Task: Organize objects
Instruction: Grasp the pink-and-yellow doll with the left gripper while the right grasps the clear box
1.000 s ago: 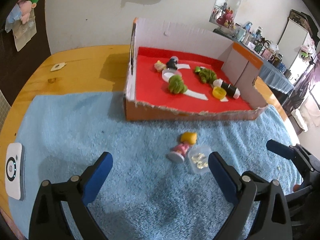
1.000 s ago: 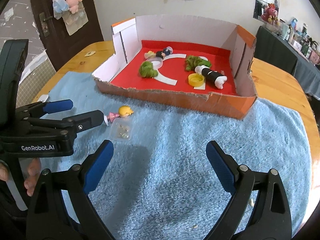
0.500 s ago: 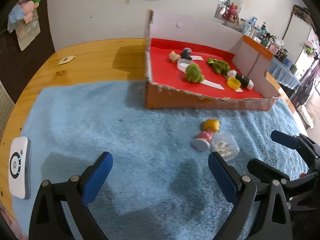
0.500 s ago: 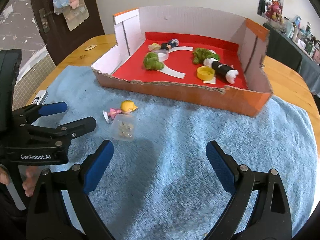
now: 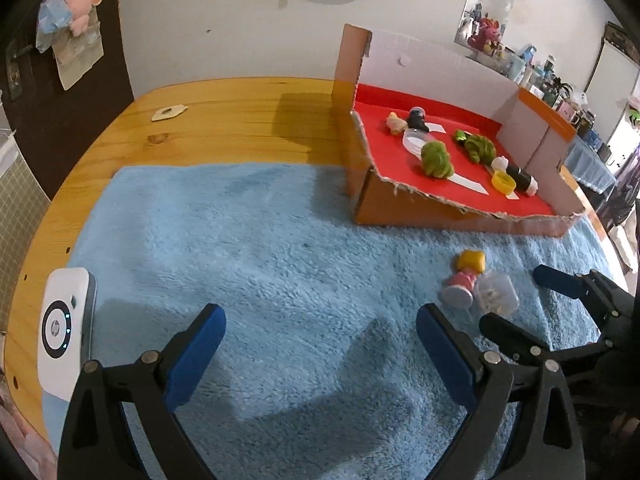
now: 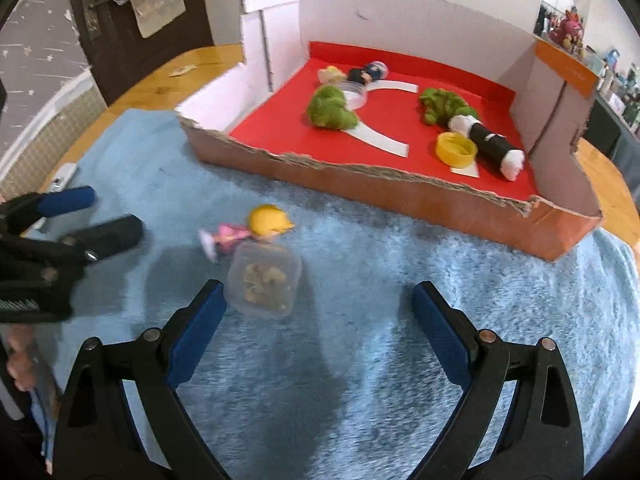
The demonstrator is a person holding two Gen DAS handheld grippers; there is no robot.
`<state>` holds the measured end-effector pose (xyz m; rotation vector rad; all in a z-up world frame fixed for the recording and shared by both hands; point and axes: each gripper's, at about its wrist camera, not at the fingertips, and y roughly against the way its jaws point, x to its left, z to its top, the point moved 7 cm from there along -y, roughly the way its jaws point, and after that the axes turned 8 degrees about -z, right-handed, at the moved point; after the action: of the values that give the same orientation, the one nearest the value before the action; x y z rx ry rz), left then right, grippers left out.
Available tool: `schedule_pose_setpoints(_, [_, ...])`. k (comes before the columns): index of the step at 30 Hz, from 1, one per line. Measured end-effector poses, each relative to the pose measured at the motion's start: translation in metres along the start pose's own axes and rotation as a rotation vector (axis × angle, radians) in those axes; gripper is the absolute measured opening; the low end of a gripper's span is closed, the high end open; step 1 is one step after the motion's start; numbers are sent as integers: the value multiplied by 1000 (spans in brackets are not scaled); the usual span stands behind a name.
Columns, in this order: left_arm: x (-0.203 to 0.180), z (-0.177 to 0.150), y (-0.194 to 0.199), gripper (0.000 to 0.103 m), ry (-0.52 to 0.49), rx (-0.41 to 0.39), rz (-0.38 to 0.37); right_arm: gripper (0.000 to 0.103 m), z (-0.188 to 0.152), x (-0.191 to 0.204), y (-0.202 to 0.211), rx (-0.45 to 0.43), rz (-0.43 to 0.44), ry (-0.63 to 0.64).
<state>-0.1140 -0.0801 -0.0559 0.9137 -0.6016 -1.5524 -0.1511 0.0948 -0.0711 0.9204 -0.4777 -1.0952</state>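
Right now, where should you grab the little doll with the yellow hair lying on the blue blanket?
Probably across the pink body of the doll, just below the yellow head. It lies on its side on the blue blanket, so coming from above with the jaws spanning its narrow middle fits best. The clear container sits right against it, so one finger needs to slip between the two.

Both wrist views down over shared blue mat [image 5: 280,248]
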Motion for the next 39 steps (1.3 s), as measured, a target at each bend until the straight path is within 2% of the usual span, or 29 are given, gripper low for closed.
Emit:
schedule_pose_setpoints(5, [-20, 3, -5, 98, -46, 3, -41, 95, 1, -31, 2, -7, -65, -66])
schedule_pose_setpoints(8, [-35, 5, -9, 98, -84, 5, -76, 95, 2, -40, 4, -10, -67, -67])
schedule_pose_setpoints(15, [-55, 10, -14, 92, -200, 28, -133, 94, 14, -24, 7, -44, -40, 54])
schedule_pose_setpoints(17, [-56, 11, -14, 90, -230, 31, -134, 90, 17, -18, 3, -46, -26, 82])
schedule_pose_setpoints(19, [-58, 12, -15, 85, -254, 41, -134, 81, 19, -16, -2, -39, -4, 95])
schedule_pose_setpoints(22, [-63, 13, -20, 76, -277, 52, -146, 71, 20, -15, -10, -24, 18, 96])
schedule_pose_setpoints(23, [-66, 12, -22, 72, -287, 57, -152, 70, 20, -15, -11, -23, 26, 95])
schedule_pose_setpoints(27, [-74, 9, -30, 68, -317, 78, -170, 42, 20, -21, -9, -35, 27, 87])
schedule_pose_setpoints(28, [-77, 8, -32, 67, -324, 82, -177, 38, 20, -26, -8, -34, 29, 76])
schedule_pose_setpoints(32, [-86, 11, -39, 67, -347, 87, -186, 38, 19, -39, -8, -29, 46, 31])
schedule_pose_setpoints(37, [-93, 11, -48, 62, -381, 87, -173, 38, 19, -40, -7, -28, 53, 23])
schedule_pose_setpoints(39, [-93, 11, -47, 56, -381, 80, -168, 38, 20, -40, -7, -27, 56, 18])
